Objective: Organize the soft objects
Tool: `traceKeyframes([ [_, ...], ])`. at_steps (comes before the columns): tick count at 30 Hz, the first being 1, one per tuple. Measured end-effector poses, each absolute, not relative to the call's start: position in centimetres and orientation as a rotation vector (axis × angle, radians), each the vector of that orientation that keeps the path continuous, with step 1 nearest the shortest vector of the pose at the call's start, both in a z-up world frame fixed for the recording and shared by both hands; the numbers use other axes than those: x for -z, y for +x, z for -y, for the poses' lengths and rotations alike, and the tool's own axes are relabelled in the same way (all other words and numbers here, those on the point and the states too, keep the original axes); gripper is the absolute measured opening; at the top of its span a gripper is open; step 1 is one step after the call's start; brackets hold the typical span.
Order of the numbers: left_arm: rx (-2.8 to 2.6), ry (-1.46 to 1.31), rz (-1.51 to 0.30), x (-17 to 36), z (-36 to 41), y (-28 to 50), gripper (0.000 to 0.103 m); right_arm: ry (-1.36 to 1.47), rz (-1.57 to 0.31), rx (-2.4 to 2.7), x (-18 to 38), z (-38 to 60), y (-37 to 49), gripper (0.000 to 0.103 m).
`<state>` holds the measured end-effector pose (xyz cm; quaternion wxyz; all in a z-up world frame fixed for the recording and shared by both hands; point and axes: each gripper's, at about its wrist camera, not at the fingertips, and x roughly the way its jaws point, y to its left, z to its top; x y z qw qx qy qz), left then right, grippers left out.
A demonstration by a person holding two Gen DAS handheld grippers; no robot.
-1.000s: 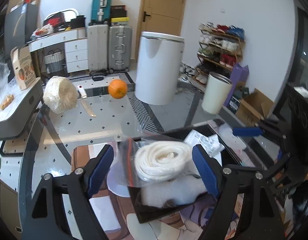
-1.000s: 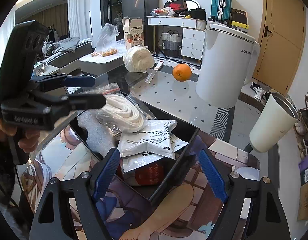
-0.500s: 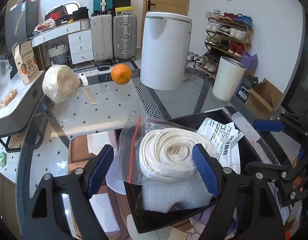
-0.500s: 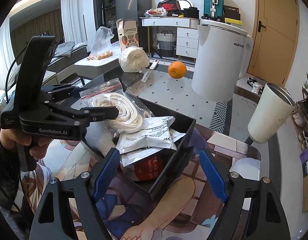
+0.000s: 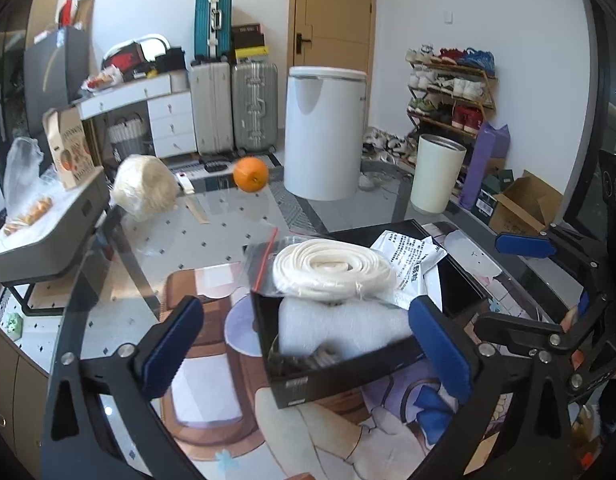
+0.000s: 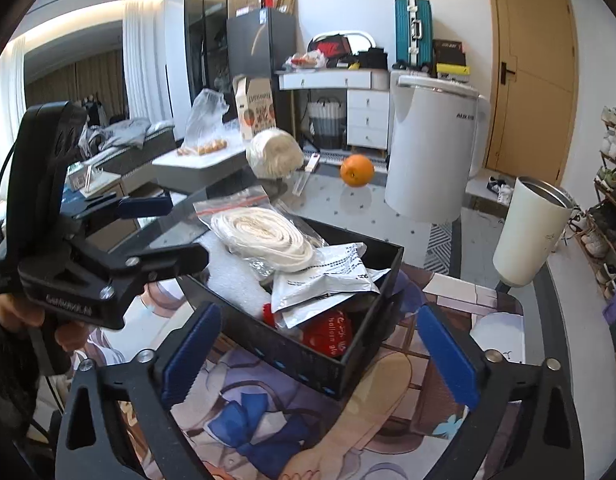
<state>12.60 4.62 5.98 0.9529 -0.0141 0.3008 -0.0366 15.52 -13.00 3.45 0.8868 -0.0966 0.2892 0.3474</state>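
A black box sits on a printed mat. In it lie a bagged coil of white rope, white foam, a silver printed pouch and a red packet. My left gripper is open and empty, its fingers either side of the box's near end. My right gripper is open and empty in front of the box's near wall. The left gripper also shows in the right wrist view.
On the glass table beyond stand a ball of pale twine, an orange, a white kettle, a white cup and a knife. A grey tray sits left.
My left gripper has pulled back and lowered, off the bagged rope, which now lies in the box on the foam. The right gripper has drawn back slightly.
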Motion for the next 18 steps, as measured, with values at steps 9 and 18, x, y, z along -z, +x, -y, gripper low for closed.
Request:
traceKeyframes([
  [9,-0.002,-0.055,-0.537,-4.8,-5.8,10.0,0.103,-0.155,-0.548,-0.685,-2.4,13.3,14.2,0.102],
  [18,-0.050,-0.043,-0.506,-3.2,-5.8,8.6,0.103,-0.131,-0.496,-0.664,-1.7,13.0,13.4,0.102],
])
